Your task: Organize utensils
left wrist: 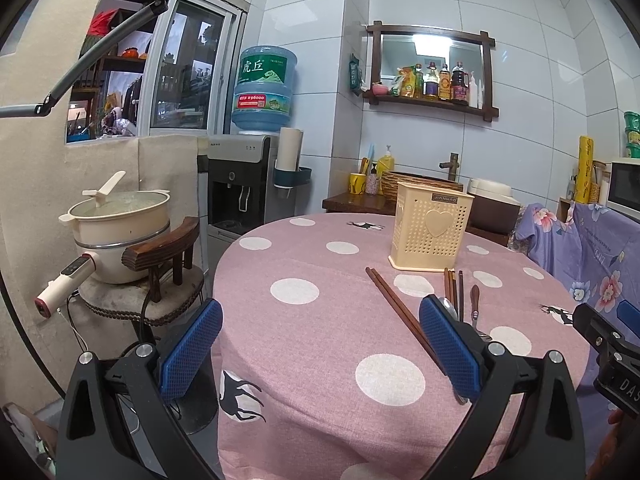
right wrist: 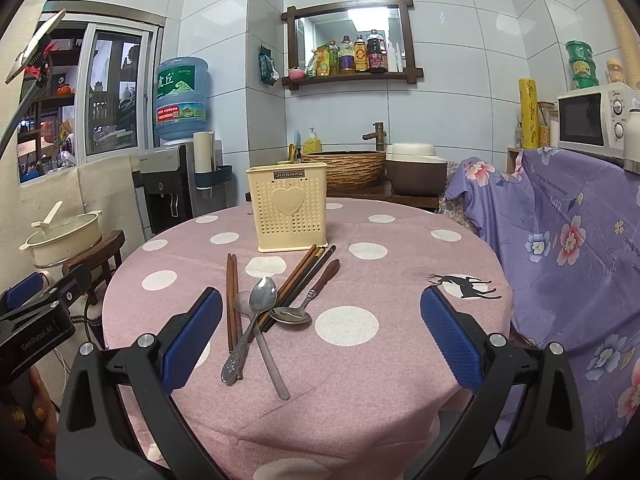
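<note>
Looks like nothing's been picked up yet, so this is the very start. Both the left gripper [left wrist: 320,350] and right gripper [right wrist: 320,338] hang wide and empty over the surface [right wrist: 400,380]. Spoons [right wrist: 262,300] and brown chopsticks [right wrist: 232,300] lie in a loose crisscrossed pile just before the cream perforated holder [right wrist: 290,212]. Next move probably needs one gripper narrowing onto a single handle

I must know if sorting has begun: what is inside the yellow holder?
Nothing rises above the rim of the holder, and its holes show no shapes. Its bottom is hidden by the walls. Spoons and chopsticks lie on the table.
</note>
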